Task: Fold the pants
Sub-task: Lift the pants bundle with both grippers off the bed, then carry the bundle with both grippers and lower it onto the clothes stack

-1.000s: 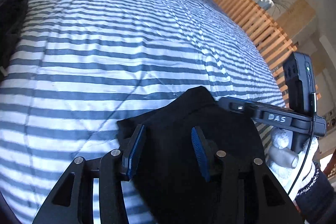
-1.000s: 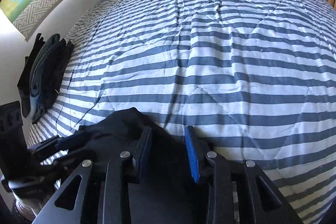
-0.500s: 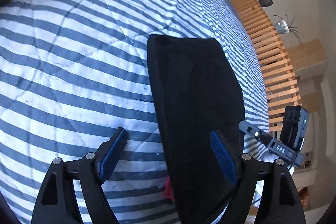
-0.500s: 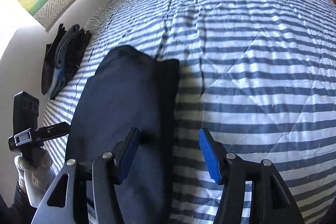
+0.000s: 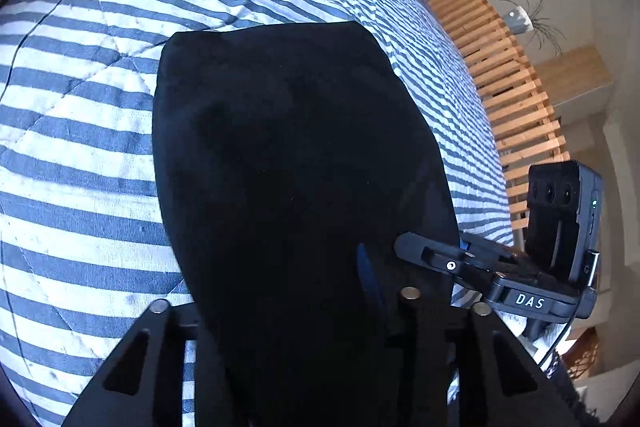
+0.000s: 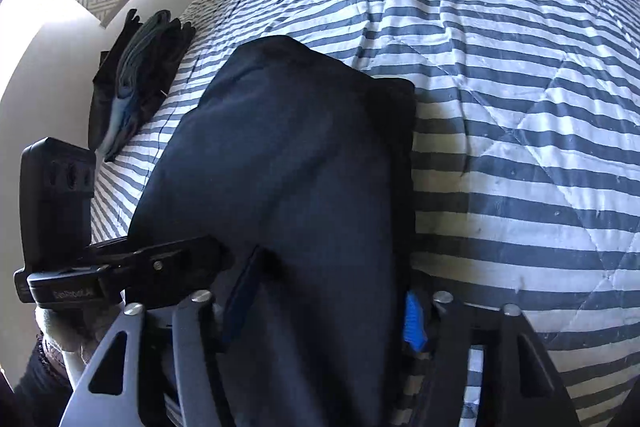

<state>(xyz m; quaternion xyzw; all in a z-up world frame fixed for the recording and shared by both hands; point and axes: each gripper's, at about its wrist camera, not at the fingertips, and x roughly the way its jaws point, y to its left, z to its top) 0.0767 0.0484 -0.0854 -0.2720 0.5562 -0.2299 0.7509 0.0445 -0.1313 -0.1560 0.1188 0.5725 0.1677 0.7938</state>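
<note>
Both grippers advanced over dark folded pants (image 5: 288, 155); striped quilt (image 5: 80, 131).

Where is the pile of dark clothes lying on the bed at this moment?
In the right wrist view, the pile of dark clothes lies at the left edge of the striped bed, against the wall, beyond and left of the pants.

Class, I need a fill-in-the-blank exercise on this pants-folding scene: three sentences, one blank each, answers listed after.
1. The dark pants lie on a quilt patterned with blue and white ____.
2. The right claw's finger pads are coloured ____.
3. Beyond the bed's far side, the slatted frame is made of ____.

Answers: stripes; blue; wood
</note>
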